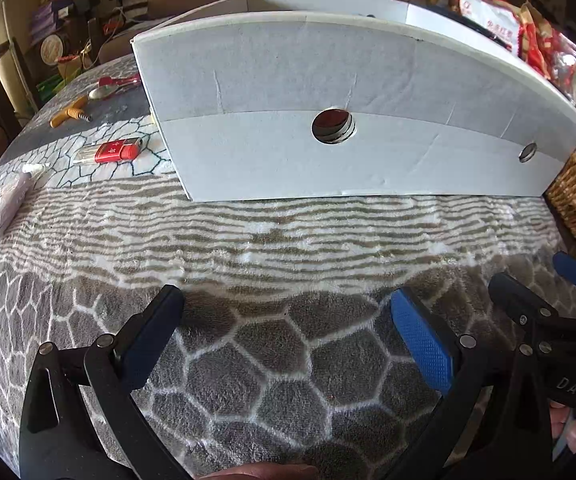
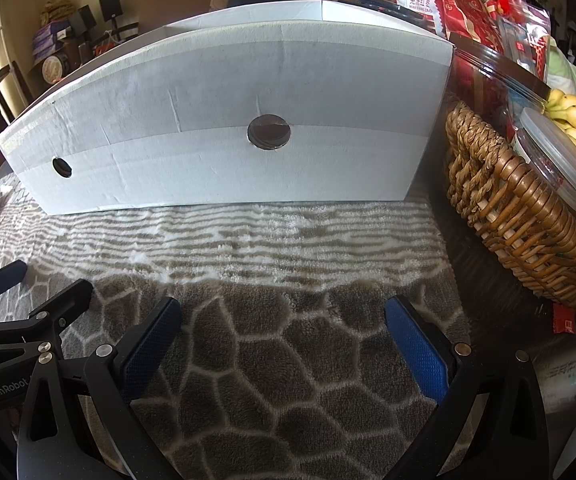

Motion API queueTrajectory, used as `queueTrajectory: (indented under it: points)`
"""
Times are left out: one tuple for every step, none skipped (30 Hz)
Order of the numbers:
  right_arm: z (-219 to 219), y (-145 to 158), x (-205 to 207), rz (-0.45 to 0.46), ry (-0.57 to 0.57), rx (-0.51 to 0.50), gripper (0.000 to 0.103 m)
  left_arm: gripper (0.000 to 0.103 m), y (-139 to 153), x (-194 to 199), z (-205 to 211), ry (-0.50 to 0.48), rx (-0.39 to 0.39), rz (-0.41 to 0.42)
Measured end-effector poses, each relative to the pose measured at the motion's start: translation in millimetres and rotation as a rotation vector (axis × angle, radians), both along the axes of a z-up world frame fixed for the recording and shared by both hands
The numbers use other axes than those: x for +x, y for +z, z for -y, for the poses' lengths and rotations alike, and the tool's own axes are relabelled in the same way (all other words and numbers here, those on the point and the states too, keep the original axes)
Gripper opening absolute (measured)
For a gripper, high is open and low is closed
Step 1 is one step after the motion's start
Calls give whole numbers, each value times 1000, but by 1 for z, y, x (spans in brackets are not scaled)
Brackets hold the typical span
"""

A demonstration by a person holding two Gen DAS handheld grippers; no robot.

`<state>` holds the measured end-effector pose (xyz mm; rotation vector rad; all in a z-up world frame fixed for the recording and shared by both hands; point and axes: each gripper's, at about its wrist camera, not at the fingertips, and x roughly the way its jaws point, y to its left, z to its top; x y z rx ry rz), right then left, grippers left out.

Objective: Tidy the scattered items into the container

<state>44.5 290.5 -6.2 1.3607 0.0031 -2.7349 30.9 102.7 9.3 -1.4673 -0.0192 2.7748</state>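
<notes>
Fuzzy grey blanket [image 1: 272,364] with a white cobblestone pattern covers the table. Both the left gripper [image 1: 288,336] and the right gripper [image 2: 284,340] hover low over it side by side, jaws spread wide and empty. Straight ahead stands a white cardboard box [image 1: 328,80]. Left of the box lie a red USB stick [image 1: 115,151], a yellow-handled tool [image 1: 70,113] and a spoon [image 1: 106,90]. A wicker basket [image 2: 528,232] sits right of the box.

- Our left gripper [image 1: 288,336] is held low, its two blue-padded fingers [image 1: 422,340] spread wide apart with nothing between them.
- Our right gripper [image 2: 284,340] sits just beside it, level with it, its fingers [image 2: 416,344] likewise spread wide and holding nothing.
</notes>
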Motion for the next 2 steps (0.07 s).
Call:
queueTrajectory:
  points:
    - [0,0,0,0,0,-1,103,103,0,0,0,0,0,0]
    - [0,0,0,0,0,-1,103,103,0,0,0,0,1,0]
